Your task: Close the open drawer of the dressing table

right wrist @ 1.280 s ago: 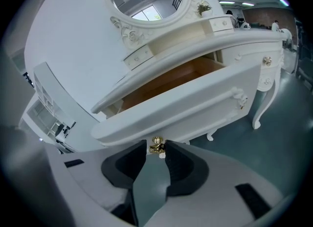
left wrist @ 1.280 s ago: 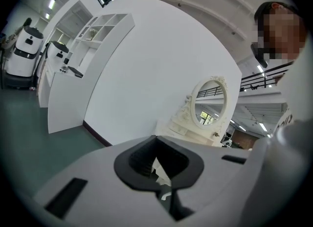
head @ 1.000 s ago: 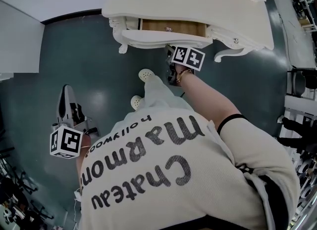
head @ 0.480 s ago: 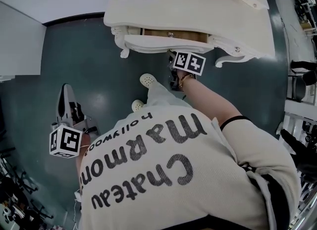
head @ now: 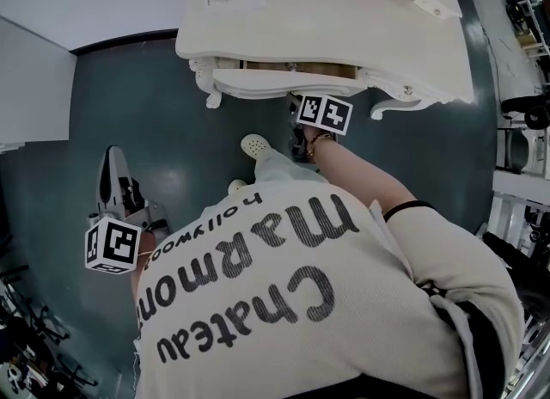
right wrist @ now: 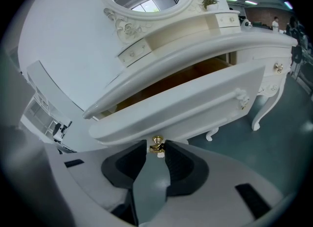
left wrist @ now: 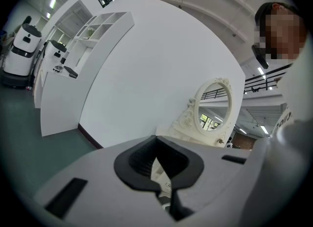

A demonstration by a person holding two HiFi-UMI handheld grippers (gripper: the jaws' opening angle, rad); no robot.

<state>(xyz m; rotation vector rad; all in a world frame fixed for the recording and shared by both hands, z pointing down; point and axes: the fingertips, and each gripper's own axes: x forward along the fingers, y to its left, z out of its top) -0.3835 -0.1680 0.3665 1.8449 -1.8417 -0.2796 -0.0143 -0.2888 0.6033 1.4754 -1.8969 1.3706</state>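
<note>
A cream dressing table [head: 326,19] stands at the top of the head view. Its drawer [head: 284,86] juts out a little, with a thin strip of wood interior showing. My right gripper [head: 296,101] reaches to the drawer front under its marker cube. In the right gripper view the white drawer front [right wrist: 195,103] fills the middle, and its gold knob [right wrist: 156,145] sits between the tips of my right gripper [right wrist: 156,151], which is shut on it. My left gripper [head: 110,158] hangs low at the left over the floor, far from the table, jaws together [left wrist: 156,158] and holding nothing.
The person's shoes [head: 256,145] stand on the dark green floor just before the table. A white partition [head: 26,79] is at the left and racks [head: 524,131] at the right. The table's oval mirror [left wrist: 215,111] and a white wall show in the left gripper view.
The drawer has slid in toward the table, and much less of its wood interior shows. My right gripper has moved in with it. The left gripper has barely shifted.
</note>
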